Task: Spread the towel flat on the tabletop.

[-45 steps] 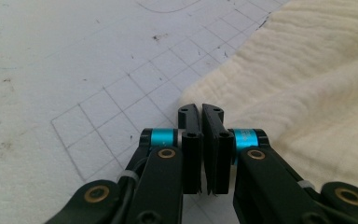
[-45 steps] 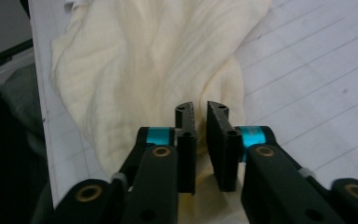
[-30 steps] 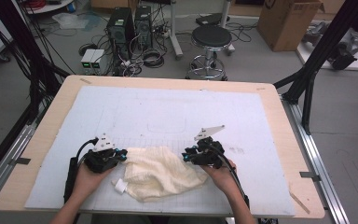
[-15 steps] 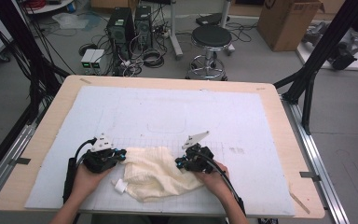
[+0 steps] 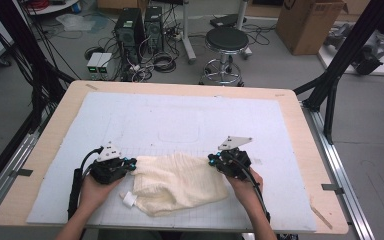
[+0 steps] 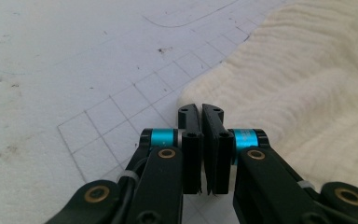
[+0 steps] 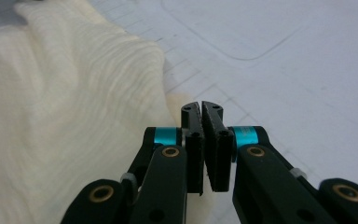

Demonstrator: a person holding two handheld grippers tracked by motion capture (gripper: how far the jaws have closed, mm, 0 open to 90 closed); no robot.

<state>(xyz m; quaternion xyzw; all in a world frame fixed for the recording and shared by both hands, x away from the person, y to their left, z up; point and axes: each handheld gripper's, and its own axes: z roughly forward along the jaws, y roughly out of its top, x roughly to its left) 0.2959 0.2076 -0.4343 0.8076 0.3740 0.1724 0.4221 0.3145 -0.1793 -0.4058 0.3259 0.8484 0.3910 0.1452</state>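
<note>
A cream knitted cloth (image 5: 177, 182) lies spread on the white mat (image 5: 180, 120) near the front edge, with a small white tag (image 5: 127, 200) at its lower left. My left gripper (image 5: 132, 164) is shut on the cloth's upper left corner; in the left gripper view its jaws (image 6: 200, 108) meet at the cloth's edge (image 6: 307, 84). My right gripper (image 5: 212, 160) is shut on the upper right corner. In the right gripper view its jaws (image 7: 200, 106) are closed with the cloth (image 7: 65, 116) running under them from the left. The top edge is drawn out between the two grippers.
The mat has a faint printed grid and outlines, and covers a wooden table (image 5: 45, 165). Behind the table on the floor are a round stool (image 5: 225, 42), computer towers (image 5: 132, 30) with cables, and a cardboard box (image 5: 310, 22).
My right gripper reached left onto the bunched cloth, then moved right with its corner. The cloth now lies wider and flatter. The left gripper has kept still.
</note>
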